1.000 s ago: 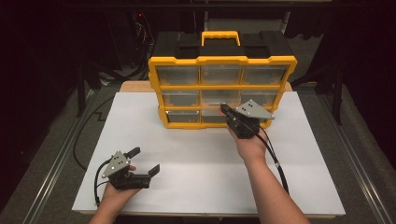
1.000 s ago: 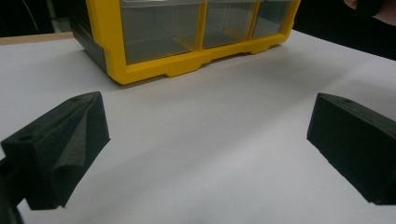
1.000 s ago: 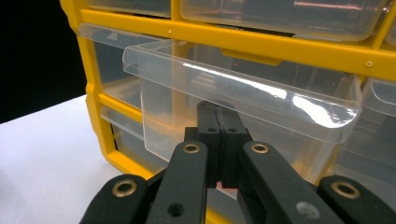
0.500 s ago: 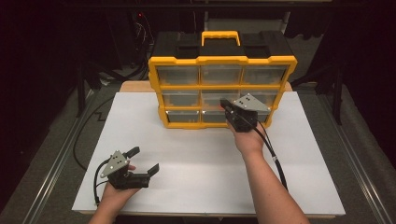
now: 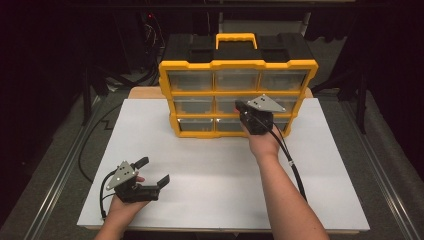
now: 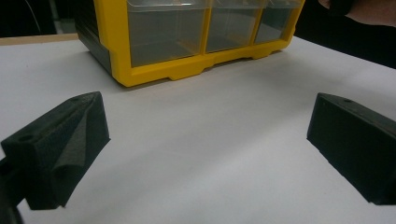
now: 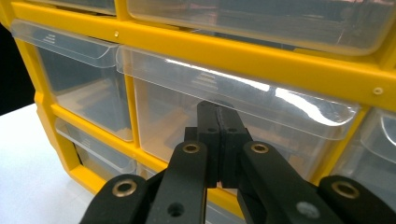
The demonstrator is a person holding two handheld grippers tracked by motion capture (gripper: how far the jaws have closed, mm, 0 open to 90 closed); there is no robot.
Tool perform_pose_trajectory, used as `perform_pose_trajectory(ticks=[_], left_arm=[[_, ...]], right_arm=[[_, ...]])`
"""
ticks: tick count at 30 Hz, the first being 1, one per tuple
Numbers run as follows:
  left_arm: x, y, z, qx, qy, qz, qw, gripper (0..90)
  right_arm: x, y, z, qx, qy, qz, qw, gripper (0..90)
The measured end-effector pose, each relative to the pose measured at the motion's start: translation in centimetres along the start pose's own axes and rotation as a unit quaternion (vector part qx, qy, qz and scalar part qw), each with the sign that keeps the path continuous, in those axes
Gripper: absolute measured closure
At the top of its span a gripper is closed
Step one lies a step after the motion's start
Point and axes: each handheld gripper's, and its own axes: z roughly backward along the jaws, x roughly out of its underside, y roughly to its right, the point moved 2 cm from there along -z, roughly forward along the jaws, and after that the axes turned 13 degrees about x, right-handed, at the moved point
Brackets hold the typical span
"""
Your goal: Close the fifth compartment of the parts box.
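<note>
Right gripper view: drawer [image 7: 243, 109] before hand-held gripper [image 7: 218, 122]

drawer contents – too hazy to tell behind clear fronts of organizer [image 5: 238, 65] | right gripper [image 5: 244, 111] tips – hidden against middle drawer [image 7: 233, 121]

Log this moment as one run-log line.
right gripper: shut, at middle drawer of organizer | left gripper: open, empty, over table
</note>
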Motion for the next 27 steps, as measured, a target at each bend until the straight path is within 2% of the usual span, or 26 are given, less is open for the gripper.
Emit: perform_pose_trajectory(ticks=[15, 27], left_arm=[[0.0, 0.0, 0.0, 0.0, -0.001, -0.001, 1.0, 0.3], [0.0, 0.1, -0.2, -0.001, -0.003, 0.0, 1.0, 0.3]], right_arm=[[0.0, 0.0, -0.1, 0.002, -0.001, 0.002, 1.0, 90.0], [0.1, 0.0, 2.1, -0.018, 0.004, 0.0, 0.9998, 90.0]])
